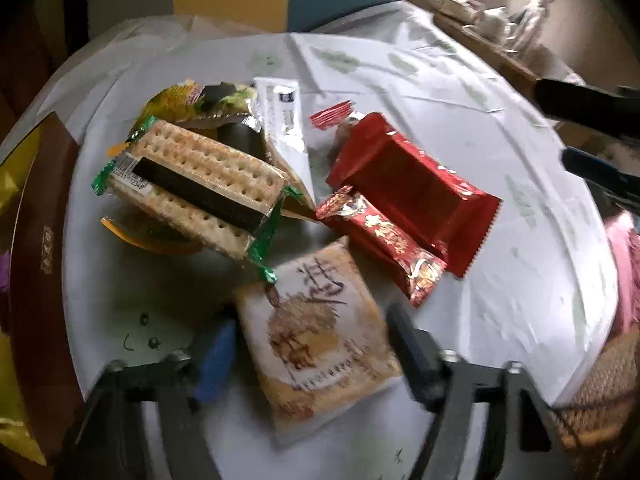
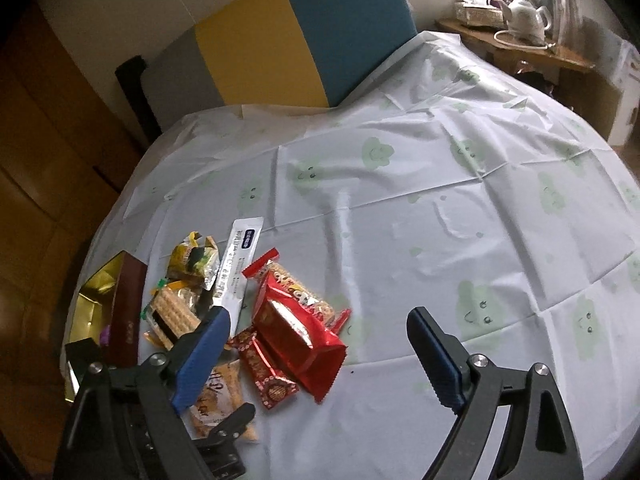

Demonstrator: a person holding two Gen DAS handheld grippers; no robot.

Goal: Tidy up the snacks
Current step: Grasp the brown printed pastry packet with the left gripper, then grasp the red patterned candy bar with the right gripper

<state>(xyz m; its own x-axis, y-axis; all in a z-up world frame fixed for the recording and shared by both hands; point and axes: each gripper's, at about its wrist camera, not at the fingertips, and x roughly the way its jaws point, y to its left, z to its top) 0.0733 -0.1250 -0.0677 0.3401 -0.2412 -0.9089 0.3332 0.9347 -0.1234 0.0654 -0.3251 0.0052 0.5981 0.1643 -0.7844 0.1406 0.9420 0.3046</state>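
A pile of snacks lies on the tablecloth. My left gripper is open, its fingers either side of a beige square pastry packet, which rests on the table. Beyond it lie a clear cracker pack with green ends, a large red wrapper, a small red patterned packet, a white sachet and a yellow packet. My right gripper is open and empty, above the table to the right of the pile. The beige packet shows partly behind its left finger.
A brown box with gold lining stands at the table's left edge, also in the left wrist view. A yellow and blue chair back is behind the table. A side shelf with a white teapot is far right.
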